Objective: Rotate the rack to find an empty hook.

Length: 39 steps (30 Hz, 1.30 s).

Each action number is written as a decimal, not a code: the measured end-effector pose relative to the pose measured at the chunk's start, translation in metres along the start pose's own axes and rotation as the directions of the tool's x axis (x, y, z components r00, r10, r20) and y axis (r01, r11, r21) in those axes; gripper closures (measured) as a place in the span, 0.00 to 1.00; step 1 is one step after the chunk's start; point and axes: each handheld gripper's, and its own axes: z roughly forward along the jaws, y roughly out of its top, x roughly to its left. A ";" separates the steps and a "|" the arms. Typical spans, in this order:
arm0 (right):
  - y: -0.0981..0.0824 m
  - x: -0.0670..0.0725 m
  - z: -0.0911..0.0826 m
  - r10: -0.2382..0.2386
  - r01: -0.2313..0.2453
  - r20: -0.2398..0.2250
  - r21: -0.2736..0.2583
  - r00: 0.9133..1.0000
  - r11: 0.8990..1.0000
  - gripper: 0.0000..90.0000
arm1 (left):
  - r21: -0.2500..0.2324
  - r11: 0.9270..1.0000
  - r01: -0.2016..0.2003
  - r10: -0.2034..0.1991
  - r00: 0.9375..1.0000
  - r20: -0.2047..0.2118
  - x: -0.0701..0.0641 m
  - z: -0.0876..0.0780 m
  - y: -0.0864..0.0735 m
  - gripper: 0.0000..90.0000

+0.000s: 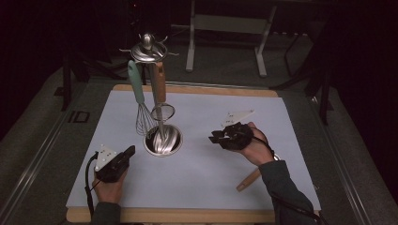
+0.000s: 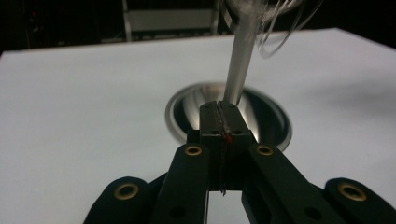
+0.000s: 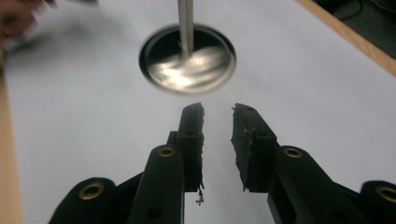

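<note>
A metal utensil stand [image 1: 162, 138] sits on the white sheet [image 1: 211, 164] that covers the wooden board [image 1: 187, 215], a little left of the middle; its round shiny base [image 2: 271, 116] is shaped like a shallow dish and has nothing lying in it apart from the upright pole [image 3: 186, 23] rising from its centre. Two utensils hang from the hooks of the ring at the top of the pole: a whisk [image 1: 139, 101] with a pale green handle and a wire head, and a small strainer [image 1: 161, 96] with a brown wooden handle, its wire loop hanging just beside the whisk's wires. A third item, a wooden handle [image 1: 248, 179], lies flat on the sheet near the right forearm (what is on its other end is hidden by the sleeve). There are two grippers, one per hand. The left gripper [image 1: 123, 157] rests low on the sheet just left of the base, pointing toward it, and its jaws are pressed together with nothing between them in the left gripper view [image 2: 218, 114]. The right gripper [image 1: 219, 136] is held above the sheet to the right of the base, apart from it, and its own view [image 3: 218, 121] shows the jaws parted and empty, with worn, ragged pads [image 3: 243, 135].
</note>
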 end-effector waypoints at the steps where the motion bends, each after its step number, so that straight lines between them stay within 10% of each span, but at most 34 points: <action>1: -0.002 0.000 0.001 -0.003 0.003 0.005 0.006 1.000 1.000 0.80 | -0.013 1.000 0.000 0.000 1.000 0.002 0.000 -0.001 0.004 1.00; 12: -0.035 0.004 -0.002 0.022 -0.023 0.071 0.023 0.997 0.999 0.74 | -0.233 0.972 0.031 -0.028 0.999 0.018 -0.009 -0.022 0.061 1.00; 23: -0.083 0.008 0.003 0.114 -0.118 0.138 0.026 0.984 0.993 0.66 | -0.417 0.907 0.056 -0.040 0.998 0.047 -0.016 -0.038 0.116 1.00; 39: -0.116 0.005 -0.001 0.238 -0.234 0.119 -0.048 0.964 0.971 0.66 | -0.575 0.816 -0.057 0.090 0.996 0.028 -0.036 -0.046 0.185 1.00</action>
